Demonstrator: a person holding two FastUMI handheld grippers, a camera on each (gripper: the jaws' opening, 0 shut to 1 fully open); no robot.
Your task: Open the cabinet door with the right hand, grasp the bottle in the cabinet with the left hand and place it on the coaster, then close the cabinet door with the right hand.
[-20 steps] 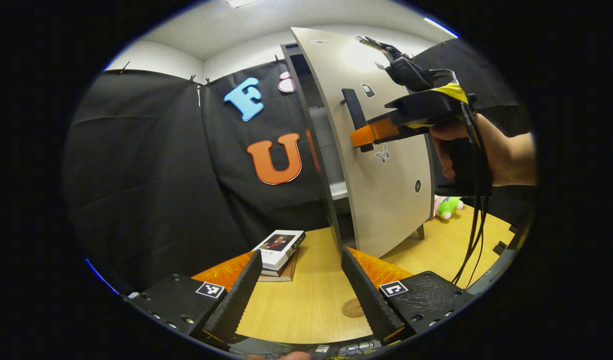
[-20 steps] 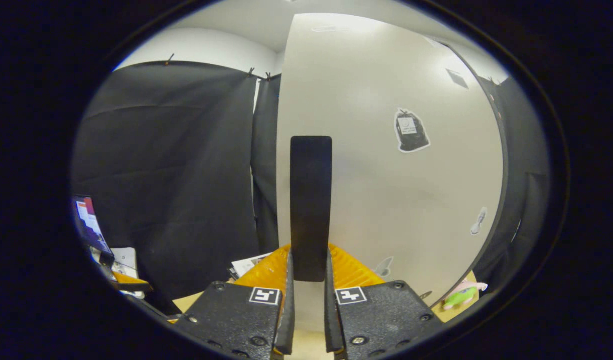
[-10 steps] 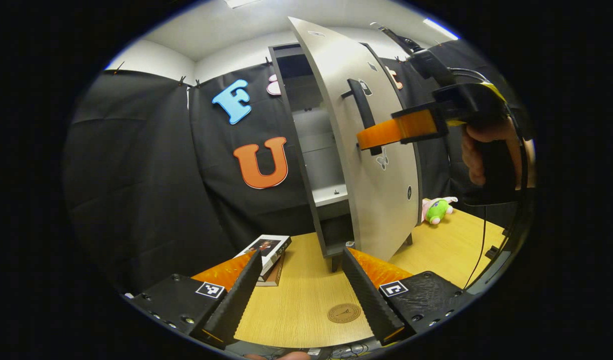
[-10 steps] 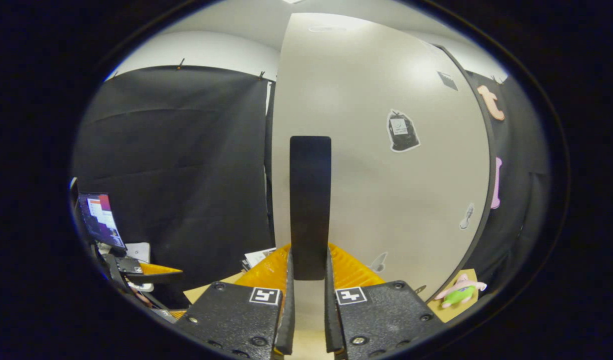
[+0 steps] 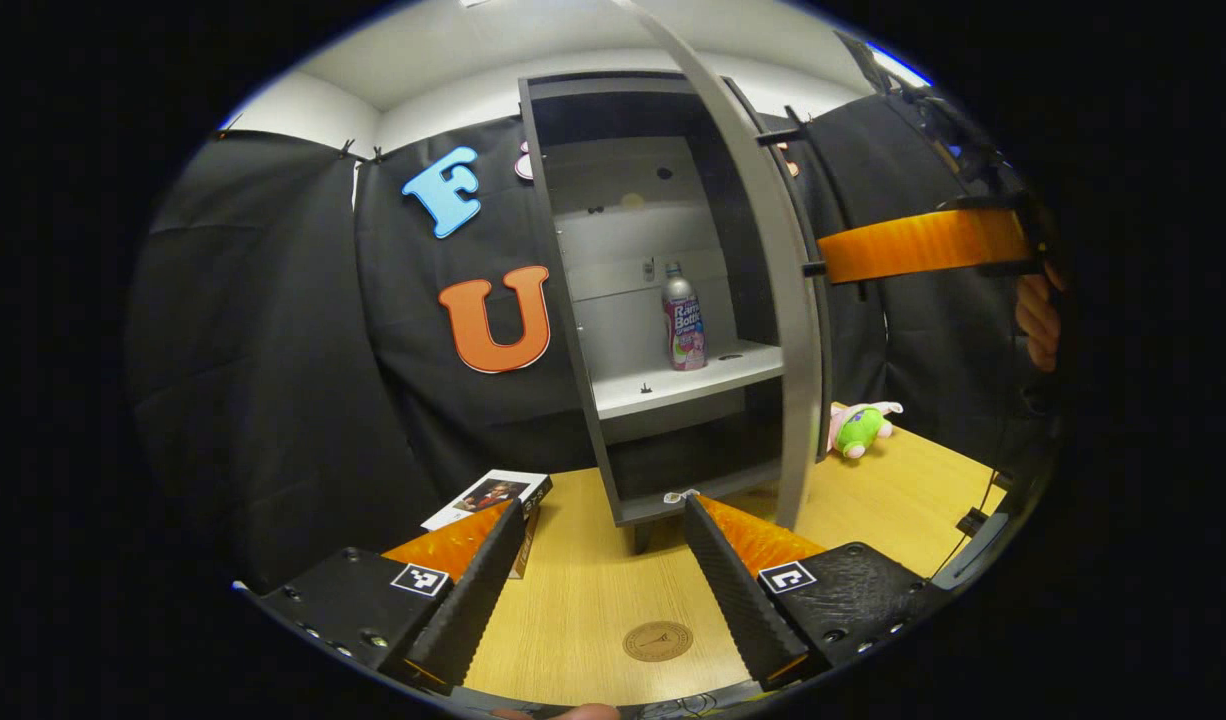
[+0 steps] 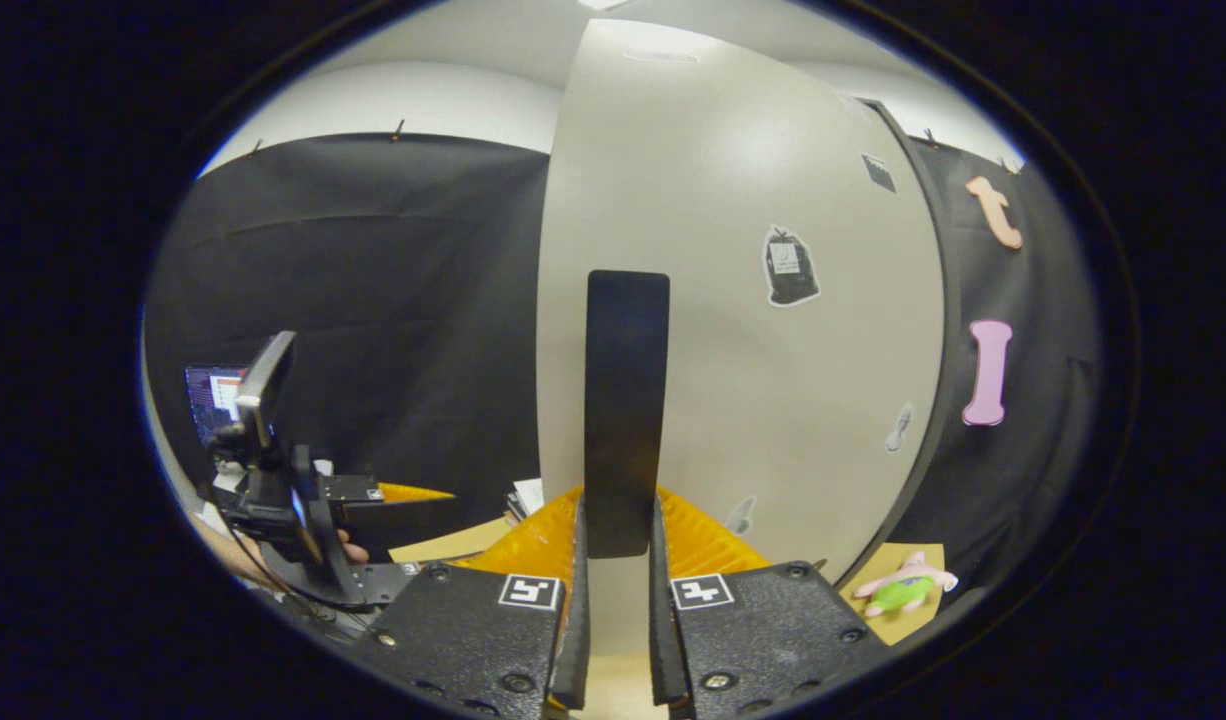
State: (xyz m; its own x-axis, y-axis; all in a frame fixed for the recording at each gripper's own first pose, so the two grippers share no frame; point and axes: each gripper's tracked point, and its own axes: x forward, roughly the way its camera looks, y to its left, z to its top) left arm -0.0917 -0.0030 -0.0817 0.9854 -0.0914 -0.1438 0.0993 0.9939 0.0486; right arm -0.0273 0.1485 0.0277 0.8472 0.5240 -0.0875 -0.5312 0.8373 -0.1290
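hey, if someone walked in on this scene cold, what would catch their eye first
Probably the cabinet door swung wide, with the right gripper clamped on its dark handle. Inside, a bottle stands upright on the pale shelf. Nearer, the left gripper hangs open above the table, over a round coaster.

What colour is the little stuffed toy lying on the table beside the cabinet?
The plush toy is green and pink, clearest in the left gripper view.

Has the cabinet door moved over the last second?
Yes. In the left gripper view the cabinet door has swung further open, rightward off the cabinet frame, exposing the bottle. The right gripper stays clamped on the handle.
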